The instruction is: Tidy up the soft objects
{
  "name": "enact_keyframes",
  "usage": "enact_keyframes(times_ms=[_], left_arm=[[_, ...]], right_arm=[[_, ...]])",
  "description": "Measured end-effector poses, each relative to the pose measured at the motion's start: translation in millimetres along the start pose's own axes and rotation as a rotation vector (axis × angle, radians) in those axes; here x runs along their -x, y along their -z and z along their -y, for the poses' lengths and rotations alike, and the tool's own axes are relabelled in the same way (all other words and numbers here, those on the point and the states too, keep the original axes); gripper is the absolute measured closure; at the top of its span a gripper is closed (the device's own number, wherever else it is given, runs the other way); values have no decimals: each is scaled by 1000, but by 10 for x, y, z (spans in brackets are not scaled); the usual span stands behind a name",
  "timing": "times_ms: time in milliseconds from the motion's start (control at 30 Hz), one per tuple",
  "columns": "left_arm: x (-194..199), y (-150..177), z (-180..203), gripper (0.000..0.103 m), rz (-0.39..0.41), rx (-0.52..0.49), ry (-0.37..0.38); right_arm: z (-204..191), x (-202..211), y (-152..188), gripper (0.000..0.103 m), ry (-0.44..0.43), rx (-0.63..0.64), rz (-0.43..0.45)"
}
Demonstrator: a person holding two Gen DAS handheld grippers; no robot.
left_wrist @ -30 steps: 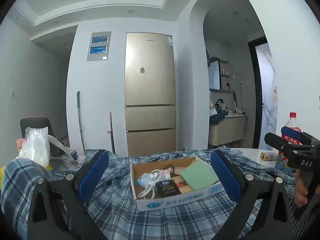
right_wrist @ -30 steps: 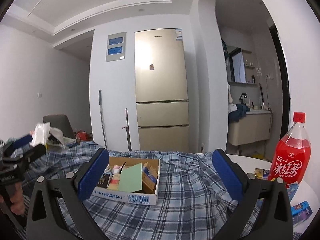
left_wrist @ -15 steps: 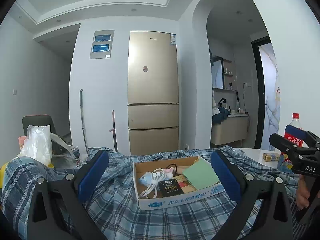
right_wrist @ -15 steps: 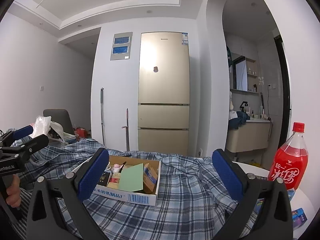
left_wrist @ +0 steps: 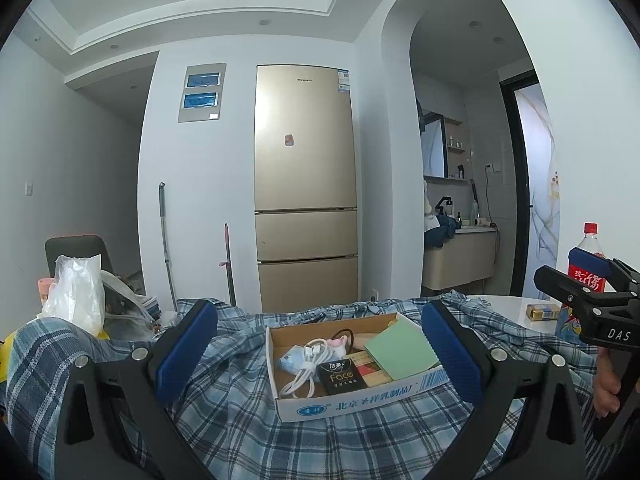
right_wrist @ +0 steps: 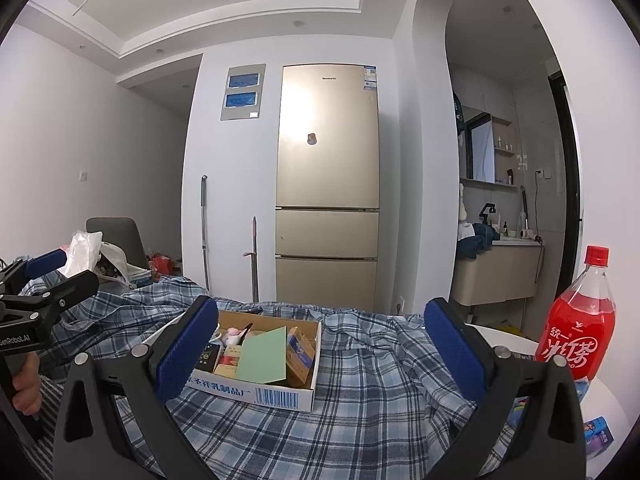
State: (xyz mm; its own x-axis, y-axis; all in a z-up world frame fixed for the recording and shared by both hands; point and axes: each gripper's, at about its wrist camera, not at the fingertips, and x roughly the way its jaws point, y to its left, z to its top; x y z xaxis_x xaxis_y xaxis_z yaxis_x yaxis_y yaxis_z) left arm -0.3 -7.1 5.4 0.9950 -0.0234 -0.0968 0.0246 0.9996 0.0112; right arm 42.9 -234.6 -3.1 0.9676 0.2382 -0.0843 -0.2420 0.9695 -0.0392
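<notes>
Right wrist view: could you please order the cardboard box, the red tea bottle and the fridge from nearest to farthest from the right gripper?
1. Cardboard box, on the plaid cloth, left of centre.
2. Red tea bottle, far right.
3. Fridge, against the back wall.

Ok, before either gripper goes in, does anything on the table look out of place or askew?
Yes: the open cardboard box of small items sits on top of the rumpled blue plaid shirt, which is spread across the round white table. The box pins the cloth and sits skewed. Nothing looks spilled or damaged.

Table (right_wrist: 516,338) mostly under plaid shirt (right_wrist: 360,408); carton (right_wrist: 598,436) edge-cropped
</notes>
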Motion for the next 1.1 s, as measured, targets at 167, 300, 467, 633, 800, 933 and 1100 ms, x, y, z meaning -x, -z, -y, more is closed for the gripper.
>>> enact_keyframes(times_ms=[167, 300, 467, 633, 800, 933, 1100], left_arm=[[6, -4, -7, 0, -2, 1, 0], [0, -4, -3, 0, -1, -2, 1], [1, -11, -5, 0, -2, -4, 1], [0, -17, -7, 0, -3, -7, 1], [-12, -18, -1, 0, -3, -14, 1], [-16, -18, 2, 0, -4, -14, 1], [-11, -18, 0, 0, -3, -15, 2]], right_arm=[[0, -1, 1, 0, 0, 0, -1], [-2, -3, 5, 0, 1, 0, -3], [3, -13, 4, 0, 1, -4, -8], [24, -29, 5, 0, 1, -10, -15], [19, -31, 13, 0, 2, -7, -17], [48, -53, 17, 0, 2, -23, -31], [63, -33, 10, 0, 4, -26, -22]])
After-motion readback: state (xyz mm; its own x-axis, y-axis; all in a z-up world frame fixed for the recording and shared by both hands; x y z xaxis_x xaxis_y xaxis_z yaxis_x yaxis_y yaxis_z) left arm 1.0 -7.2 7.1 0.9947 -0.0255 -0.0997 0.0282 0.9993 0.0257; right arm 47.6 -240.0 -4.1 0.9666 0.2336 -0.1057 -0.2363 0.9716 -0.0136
